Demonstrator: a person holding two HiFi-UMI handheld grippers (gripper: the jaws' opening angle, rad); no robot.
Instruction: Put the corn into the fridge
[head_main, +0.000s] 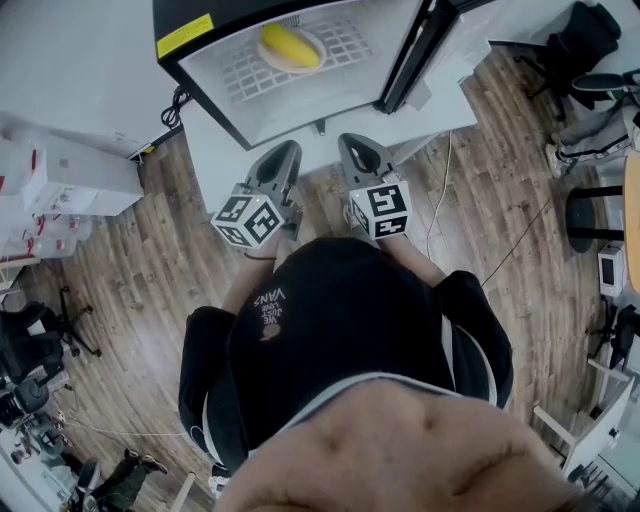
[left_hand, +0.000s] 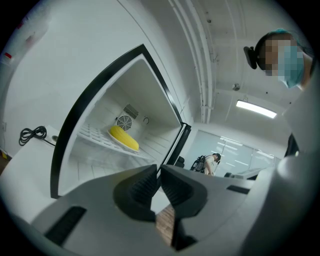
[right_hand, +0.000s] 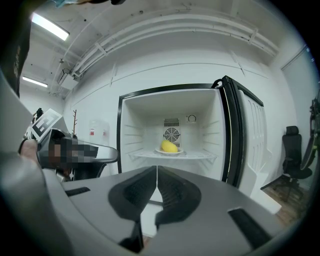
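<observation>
Left claw (left_hand: 159, 169) and right claw (right_hand: 156, 170) are clenched shut and empty, facing the open fridge (right_hand: 135, 125). The corn (right_hand: 170, 146) already lies on a plate (right_hand: 169, 151) on the shelf (right_hand: 200, 155). It looks light, firm and rounded, best gripped mid-cob.

**Desk:** Where does the corn (right_hand: 170, 146) lie?

**Photographer:** A yellow cob rests on its side on a white plate (right_hand: 169, 151), on the wire shelf (right_hand: 200, 155) halfway up the fridge (right_hand: 134, 125).

**Desk:** And the fridge?

**Photographer:** White inside, black-framed, with its door (right_hand: 242, 135) standing wide open at the right. A round fan grille (right_hand: 171, 134) is just behind the cob.
</observation>
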